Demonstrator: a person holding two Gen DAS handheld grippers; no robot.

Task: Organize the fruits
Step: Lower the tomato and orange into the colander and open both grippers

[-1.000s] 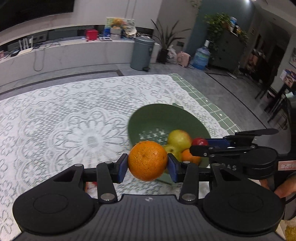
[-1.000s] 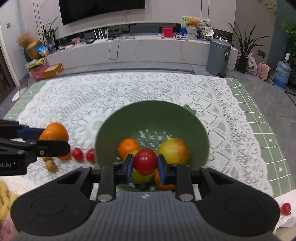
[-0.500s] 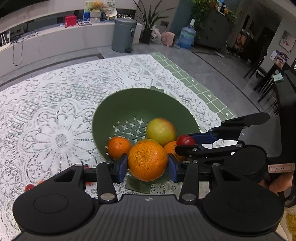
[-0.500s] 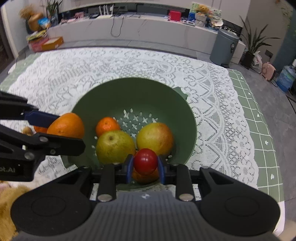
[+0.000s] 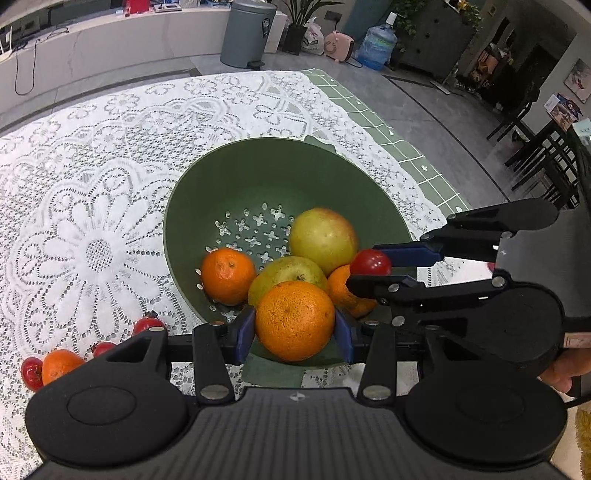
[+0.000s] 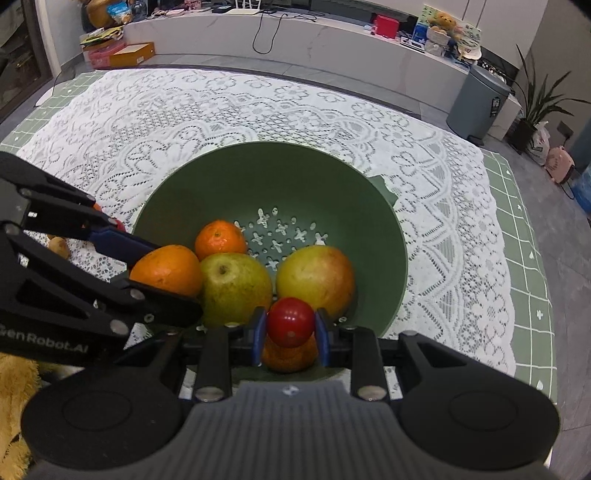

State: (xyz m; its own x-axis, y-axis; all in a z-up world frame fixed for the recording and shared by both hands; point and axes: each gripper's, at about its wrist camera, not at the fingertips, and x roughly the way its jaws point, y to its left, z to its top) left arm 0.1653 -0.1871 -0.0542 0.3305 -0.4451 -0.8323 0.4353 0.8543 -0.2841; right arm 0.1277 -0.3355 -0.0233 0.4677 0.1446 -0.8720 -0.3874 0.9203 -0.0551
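A green perforated bowl [image 5: 280, 173] [image 6: 258, 177] sits on the lace tablecloth. It holds a small orange [image 5: 228, 275] [image 6: 220, 239], a green apple [image 5: 286, 271] [image 6: 236, 282], a yellow-red apple [image 5: 323, 240] [image 6: 316, 277] and another orange [image 5: 341, 291] [image 6: 290, 356], partly hidden. My left gripper [image 5: 294, 332] is shut on a large orange [image 5: 294, 320] [image 6: 166, 269] over the bowl's near rim. My right gripper [image 6: 290, 334] is shut on a red cherry tomato [image 6: 290, 322] [image 5: 370, 261] just above the fruit inside.
Loose cherry tomatoes [image 5: 147, 325] and a small orange [image 5: 59, 365] lie on the cloth left of the bowl. A brown fruit [image 6: 59, 247] lies behind my left gripper's fingers. A grey bin [image 5: 248, 33] stands beyond the table's far edge.
Both grippers have sunk and tipped downward towards the bowl. The left one carried its orange rightward from beside the bowl to over its near rim; the tomato now hangs closer to the fruit.
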